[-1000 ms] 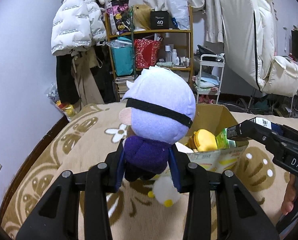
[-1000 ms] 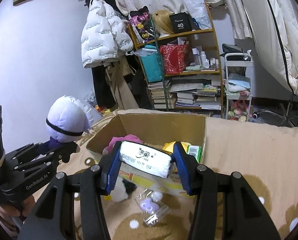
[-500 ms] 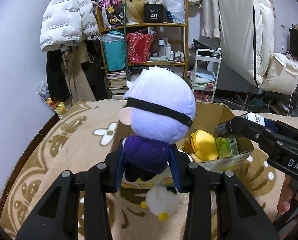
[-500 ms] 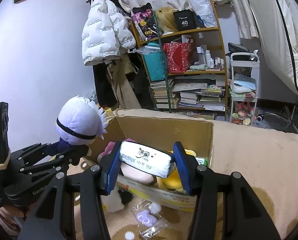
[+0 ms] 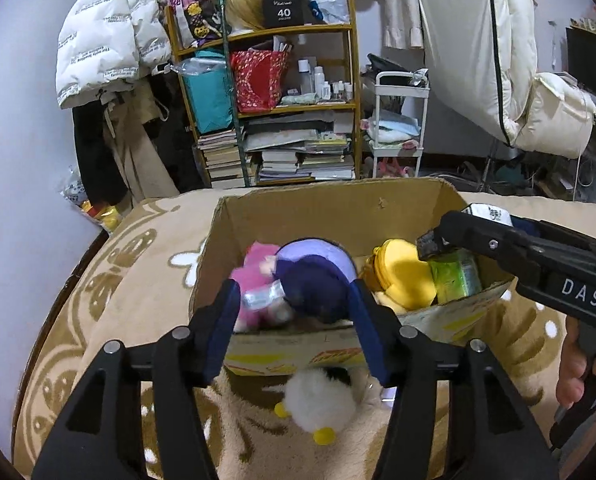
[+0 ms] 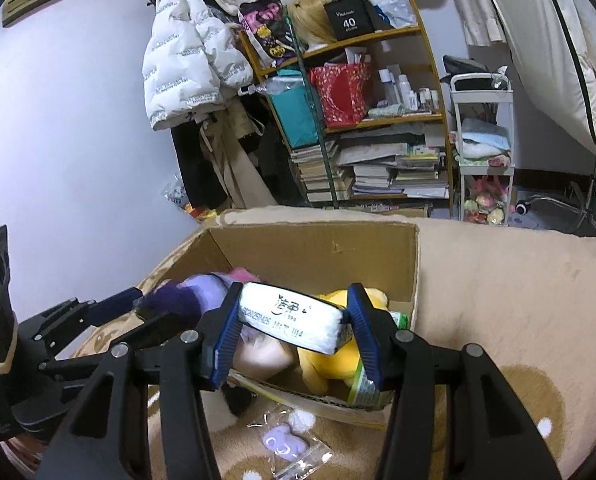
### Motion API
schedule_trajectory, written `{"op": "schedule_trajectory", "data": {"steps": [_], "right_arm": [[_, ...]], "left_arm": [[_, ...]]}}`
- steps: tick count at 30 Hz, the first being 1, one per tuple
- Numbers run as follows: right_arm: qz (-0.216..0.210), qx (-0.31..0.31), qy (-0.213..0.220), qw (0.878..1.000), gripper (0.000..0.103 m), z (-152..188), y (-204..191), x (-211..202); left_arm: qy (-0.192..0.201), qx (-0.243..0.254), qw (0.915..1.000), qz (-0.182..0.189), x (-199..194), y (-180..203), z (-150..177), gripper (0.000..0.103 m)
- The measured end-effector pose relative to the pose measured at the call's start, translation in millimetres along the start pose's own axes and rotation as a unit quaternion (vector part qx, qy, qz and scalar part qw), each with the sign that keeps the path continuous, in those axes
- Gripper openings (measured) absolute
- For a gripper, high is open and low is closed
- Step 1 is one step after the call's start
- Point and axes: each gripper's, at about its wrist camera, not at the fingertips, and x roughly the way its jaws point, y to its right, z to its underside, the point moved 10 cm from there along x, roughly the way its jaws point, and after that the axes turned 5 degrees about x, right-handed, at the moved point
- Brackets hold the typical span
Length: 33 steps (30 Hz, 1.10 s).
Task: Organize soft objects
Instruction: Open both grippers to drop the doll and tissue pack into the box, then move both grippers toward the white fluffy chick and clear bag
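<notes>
The purple doll (image 5: pixel 318 280), blurred and head-down, lies in the box (image 5: pixel 330 208) at its near left corner on a pink plush (image 5: pixel 253 276). The left gripper (image 5: pixel 293 316) is spread apart around it. The right gripper (image 6: pixel 293 320) clamps a tissue pack (image 6: pixel 291 317) over the box's near edge.

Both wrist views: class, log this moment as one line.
left gripper: open over cardboard box | plush doll: in box | right gripper: shut on tissue pack
</notes>
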Motion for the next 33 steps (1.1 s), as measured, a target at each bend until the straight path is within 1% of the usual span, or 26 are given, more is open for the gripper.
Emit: {"op": "schedule_trajectory", "data": {"steps": [3,4,6,8,9,11,12,15,17,18,22,27,29,31,33], "right_arm": [[0.000,-0.003,-0.001,1.000,0.056,0.4,-2.1,-2.2],[0.000,-0.001,0.000,1.000,0.056,-0.3,-1.9,-3.1],[-0.002,-0.001,0.000,1.000,0.056,-0.8,-1.6,-4.1],[-0.001,-0.001,0.002,1.000,0.058,-0.7,-1.5,-6.1],[-0.001,-0.001,0.001,1.000,0.061,-0.2,-1.2,-7.7],[0.003,0.002,0.002,1.000,0.064,0.0,-0.8,-9.6],[0.004,0.004,0.003,1.000,0.067,0.4,-0.9,-12.4],[0.006,0.009,0.009,1.000,0.078,2.1,-1.8,-22.4],[0.009,0.009,0.011,1.000,0.086,3.6,-3.5,-29.9],[0.011,0.009,0.010,1.000,0.091,4.3,-3.6,-32.4],[0.022,0.005,0.001,1.000,0.103,10.7,-7.5,-43.0],[0.027,-0.003,-0.006,1.000,0.103,20.6,-13.8,-56.8],[0.032,-0.008,-0.008,0.999,0.103,25.5,-15.7,-61.9],[0.036,-0.011,-0.007,0.999,0.103,28.7,-16.7,-65.5],[0.042,-0.017,-0.006,0.999,0.103,32.0,-18.0,-69.4]], "left_arm": [[-0.005,-0.011,0.9999,0.000,-2.4,-5.8,2.9,0.058],[-0.006,-0.013,0.9999,-0.001,-3.8,-8.0,3.8,0.062],[-0.006,-0.013,0.9998,-0.012,-7.9,-13.4,5.8,0.067],[-0.005,-0.015,0.9997,-0.018,-13.1,-17.4,7.5,0.068],[-0.005,-0.018,0.9997,-0.016,-15.1,-18.5,8.2,0.070],[-0.008,-0.024,0.9996,-0.015,-19.8,-21.2,10.6,0.077],[-0.008,-0.026,0.9995,-0.016,-22.4,-22.0,12.1,0.080],[-0.009,-0.027,0.9994,-0.016,-30.1,-22.8,16.5,0.082],[-0.014,-0.030,0.9994,-0.015,-34.9,-22.6,20.5,0.089],[-0.015,-0.032,0.9993,-0.012,-37.1,-22.5,21.9,0.093],[-0.016,-0.039,0.9991,-0.005,-49.2,-21.5,26.8,0.096],[-0.010,-0.036,0.9991,-0.020,-68.8,-23.8,33.4,0.100],[-0.012,-0.035,0.9991,-0.020,-75.9,-22.8,37.1,0.100],[-0.022,-0.038,0.9990,-0.010,-80.9,-21.2,41.9,0.100],[-0.030,-0.052,0.9982,0.008,-84.3,-19.9,44.9,0.100]]}}
